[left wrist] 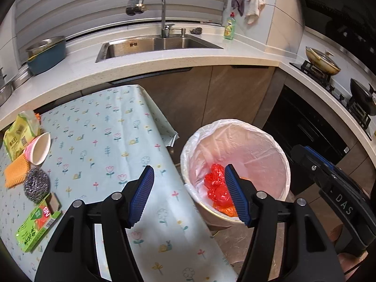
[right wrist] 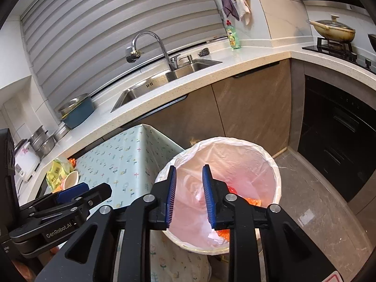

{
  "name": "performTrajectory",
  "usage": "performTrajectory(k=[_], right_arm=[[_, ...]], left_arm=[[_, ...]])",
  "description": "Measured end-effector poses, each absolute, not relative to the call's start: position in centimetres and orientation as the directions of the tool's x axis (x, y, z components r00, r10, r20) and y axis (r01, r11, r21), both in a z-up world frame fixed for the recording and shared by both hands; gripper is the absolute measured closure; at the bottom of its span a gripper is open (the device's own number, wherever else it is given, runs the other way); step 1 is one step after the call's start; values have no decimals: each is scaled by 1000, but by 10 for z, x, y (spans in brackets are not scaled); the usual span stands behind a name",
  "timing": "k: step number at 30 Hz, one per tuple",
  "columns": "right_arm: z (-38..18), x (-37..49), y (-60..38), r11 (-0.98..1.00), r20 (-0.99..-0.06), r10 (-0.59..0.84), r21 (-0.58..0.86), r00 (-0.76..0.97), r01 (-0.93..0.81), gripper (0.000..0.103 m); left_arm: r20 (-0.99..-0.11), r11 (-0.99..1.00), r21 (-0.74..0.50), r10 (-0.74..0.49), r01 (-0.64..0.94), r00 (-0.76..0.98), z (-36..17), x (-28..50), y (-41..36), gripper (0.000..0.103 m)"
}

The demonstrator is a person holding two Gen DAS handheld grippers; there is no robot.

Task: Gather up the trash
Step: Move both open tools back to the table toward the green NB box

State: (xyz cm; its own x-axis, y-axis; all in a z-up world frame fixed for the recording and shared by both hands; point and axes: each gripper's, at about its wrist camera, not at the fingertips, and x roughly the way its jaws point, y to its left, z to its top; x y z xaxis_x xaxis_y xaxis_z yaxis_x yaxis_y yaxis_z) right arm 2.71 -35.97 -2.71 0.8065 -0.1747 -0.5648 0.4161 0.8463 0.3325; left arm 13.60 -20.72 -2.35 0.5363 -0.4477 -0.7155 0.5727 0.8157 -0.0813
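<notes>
A round trash bin (left wrist: 280,145) with a white liner stands on the floor beside the table; red and orange plastic trash (left wrist: 215,186) lies in it. My left gripper (left wrist: 189,195) is open and empty, over the table's right edge next to the bin. My right gripper (right wrist: 189,196) is open above the bin (right wrist: 270,159); a pale crumpled plastic bag (right wrist: 196,193) shows between its fingers, inside the bin. On the table's left lie a pink paper cup (left wrist: 38,149), a yellow-green packet (left wrist: 20,132), an orange pad (left wrist: 15,172), a steel scourer (left wrist: 36,184) and a green box (left wrist: 36,222).
The table has a flowered cloth (left wrist: 112,136). Behind it run a counter with a sink (left wrist: 152,44), a tap, a blue pot (left wrist: 47,54) and a green soap bottle (left wrist: 229,27). A stove with pans (left wrist: 323,62) and a dark oven are at the right.
</notes>
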Motion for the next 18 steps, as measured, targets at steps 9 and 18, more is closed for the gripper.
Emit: performTrajectory(k=[9, 18], right_arm=[[-13, 42, -321, 883, -554, -126, 315, 823, 347, 68], [-5, 64, -266, 919, -555, -56, 296, 830, 259, 61]], left_arm=[[-704, 870, -92, -401, 485, 586, -14, 147, -150, 38], [-712, 917, -98, -336, 387, 617, -16, 157, -81, 36]])
